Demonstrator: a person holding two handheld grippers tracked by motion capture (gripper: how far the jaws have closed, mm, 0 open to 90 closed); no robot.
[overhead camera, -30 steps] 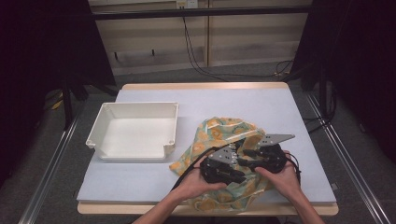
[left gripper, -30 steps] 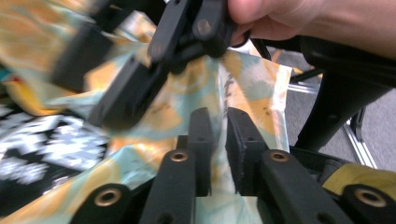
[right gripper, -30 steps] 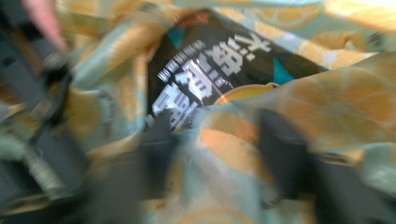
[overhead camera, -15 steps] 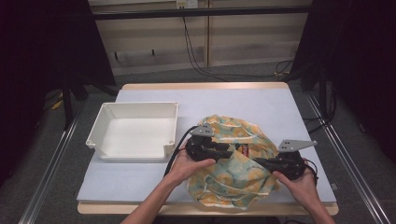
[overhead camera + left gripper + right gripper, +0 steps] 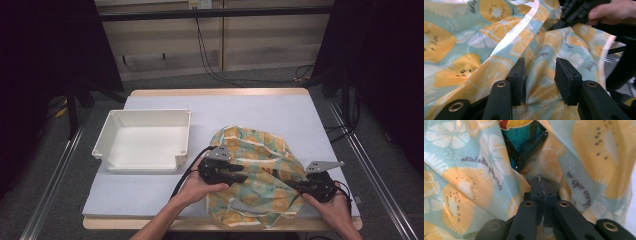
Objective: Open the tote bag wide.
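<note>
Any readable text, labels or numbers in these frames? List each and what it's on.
"a bathe" is a partial, uncertain reading of small script on the fruit-print bag, left panel, right gripper view.
More script on its right panel runs sideways, too blurred to read.
Small script beside the flower prints on the same bag in the left gripper view is too blurred to read.
White tray: no text visible.
No numbers, brand marks or signs are legible elsewhere.

Bag point(image 5: 260, 175): pale teal with orange citrus slices, yellow kiwi slices with dark seeds, white flowers, small dark script, and a glossy pale trim point(image 5: 516, 30) beyond the black left fingers point(image 5: 517, 80). Past the black right fingers point(image 5: 543, 195), the gap in the cloth shows bright blue and a bit of red. Tray point(image 5: 107, 137) white, table point(image 5: 260, 107) pale grey-blue.
</note>
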